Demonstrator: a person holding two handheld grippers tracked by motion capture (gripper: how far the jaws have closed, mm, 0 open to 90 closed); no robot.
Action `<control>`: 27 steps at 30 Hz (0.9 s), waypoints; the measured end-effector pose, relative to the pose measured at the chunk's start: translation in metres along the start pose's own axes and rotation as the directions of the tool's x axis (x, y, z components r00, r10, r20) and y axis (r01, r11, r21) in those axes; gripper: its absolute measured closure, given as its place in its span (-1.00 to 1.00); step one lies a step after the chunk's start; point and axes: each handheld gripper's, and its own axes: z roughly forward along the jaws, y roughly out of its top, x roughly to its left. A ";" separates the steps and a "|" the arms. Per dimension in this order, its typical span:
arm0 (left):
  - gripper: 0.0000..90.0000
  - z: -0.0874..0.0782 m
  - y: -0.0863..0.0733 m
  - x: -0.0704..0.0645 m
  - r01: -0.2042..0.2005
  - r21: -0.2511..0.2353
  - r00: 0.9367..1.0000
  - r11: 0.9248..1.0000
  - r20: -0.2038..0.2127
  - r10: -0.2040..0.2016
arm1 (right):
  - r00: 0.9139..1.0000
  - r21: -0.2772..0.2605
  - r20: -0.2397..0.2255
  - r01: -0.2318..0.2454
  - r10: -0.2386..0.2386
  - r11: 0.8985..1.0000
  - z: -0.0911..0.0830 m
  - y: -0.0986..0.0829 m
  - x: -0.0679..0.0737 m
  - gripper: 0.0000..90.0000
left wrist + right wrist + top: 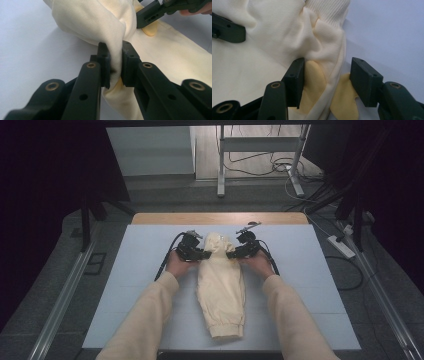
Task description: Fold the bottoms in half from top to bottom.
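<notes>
I am working on a cream garment lying lengthwise on the white tabletop. My left gripper is pinching its far-end fabric, while my right gripper is gaping around a fold, so closing probably comes next.

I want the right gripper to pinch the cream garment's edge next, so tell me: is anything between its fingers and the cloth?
Nothing visible. The right gripper is open with a fold of the cream garment already between its fingers. The left gripper is shut on the opposite edge.
</notes>
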 end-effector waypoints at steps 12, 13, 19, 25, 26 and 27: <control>0.76 0.000 0.000 -0.001 -0.002 0.000 1.000 1.000 -0.002 0.002 | 0.998 0.011 -0.060 0.020 -0.020 1.000 -0.002 -0.001 0.005 0.68; 0.76 -0.001 0.000 -0.001 -0.002 0.000 1.000 1.000 -0.002 0.002 | 0.998 0.007 -0.053 0.032 -0.032 0.999 -0.003 -0.001 0.006 0.69; 0.76 -0.003 0.001 -0.002 -0.003 -0.014 1.000 1.000 -0.003 0.003 | 0.997 -0.038 -0.033 0.065 -0.066 0.997 -0.012 -0.001 0.008 0.78; 0.76 -0.007 0.002 -0.003 -0.011 -0.036 1.000 0.999 -0.006 0.011 | 0.997 -0.074 -0.028 0.072 -0.074 0.995 -0.023 0.001 0.009 0.79; 0.76 -0.007 0.003 -0.004 -0.010 -0.039 1.000 0.999 -0.006 0.010 | 0.997 -0.080 -0.025 0.074 -0.076 0.994 -0.025 0.001 0.010 0.80; 0.76 -0.008 0.003 -0.004 -0.010 -0.043 1.000 0.999 -0.007 0.010 | 0.996 -0.085 -0.023 0.080 -0.082 0.993 -0.026 0.002 0.010 0.80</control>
